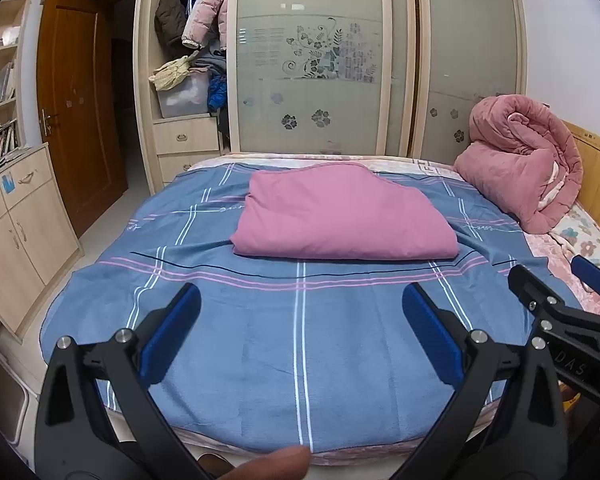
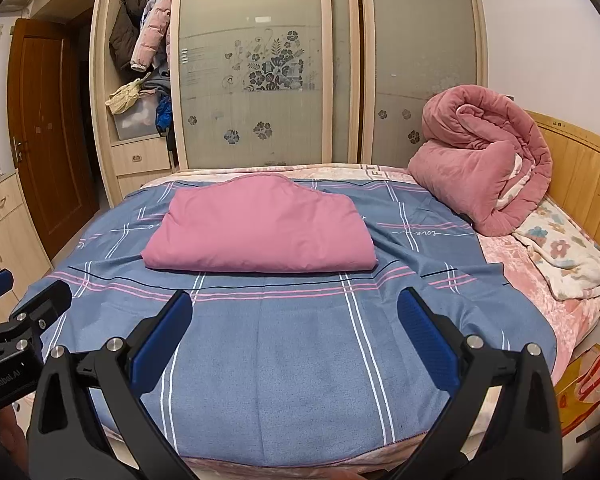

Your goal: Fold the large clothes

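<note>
A pink cloth (image 1: 342, 212) (image 2: 260, 226) lies folded into a thick rectangle in the middle of the bed, on a blue plaid sheet (image 1: 260, 340) (image 2: 280, 352). My left gripper (image 1: 300, 308) hangs open above the sheet's near part, well short of the pink cloth, with nothing between its blue pads. My right gripper (image 2: 294, 314) is open too, at about the same distance from the cloth, and empty. Each gripper shows at the edge of the other's view: the right gripper (image 1: 556, 284) and the left gripper (image 2: 24, 292).
A rolled pink quilt (image 1: 520, 160) (image 2: 480, 160) rests at the bed's far right by the wooden headboard (image 2: 580, 168). A wardrobe with frosted sliding doors (image 1: 312, 60) stands behind the bed. Cabinets (image 1: 16, 224) and a brown door (image 1: 76, 112) are on the left. A fingertip (image 1: 276, 462) shows at the bottom edge.
</note>
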A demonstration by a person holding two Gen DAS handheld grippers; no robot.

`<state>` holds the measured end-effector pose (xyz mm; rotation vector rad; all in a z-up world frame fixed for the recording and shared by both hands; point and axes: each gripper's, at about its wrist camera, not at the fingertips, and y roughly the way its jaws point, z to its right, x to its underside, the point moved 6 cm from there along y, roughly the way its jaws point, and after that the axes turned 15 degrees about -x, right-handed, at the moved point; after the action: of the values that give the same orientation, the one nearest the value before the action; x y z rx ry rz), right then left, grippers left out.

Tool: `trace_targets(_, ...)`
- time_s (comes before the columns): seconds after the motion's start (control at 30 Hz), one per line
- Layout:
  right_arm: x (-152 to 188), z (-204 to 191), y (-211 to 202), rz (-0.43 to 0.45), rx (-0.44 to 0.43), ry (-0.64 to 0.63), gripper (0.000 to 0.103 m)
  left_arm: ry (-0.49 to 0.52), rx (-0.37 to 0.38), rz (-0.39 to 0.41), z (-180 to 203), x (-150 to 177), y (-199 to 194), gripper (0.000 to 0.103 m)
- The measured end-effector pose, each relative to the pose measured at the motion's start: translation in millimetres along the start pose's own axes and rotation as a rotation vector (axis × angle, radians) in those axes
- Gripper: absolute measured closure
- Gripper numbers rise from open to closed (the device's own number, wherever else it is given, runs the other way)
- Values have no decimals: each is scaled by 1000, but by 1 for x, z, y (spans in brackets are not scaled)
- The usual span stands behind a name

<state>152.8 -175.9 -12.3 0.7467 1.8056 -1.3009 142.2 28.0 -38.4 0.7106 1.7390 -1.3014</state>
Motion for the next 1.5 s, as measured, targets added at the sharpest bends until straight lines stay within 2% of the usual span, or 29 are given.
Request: trace_targets(1.5, 1, 5, 8, -10, 4, -1, 1, 16, 10, 4, 4, -2, 2, 2)
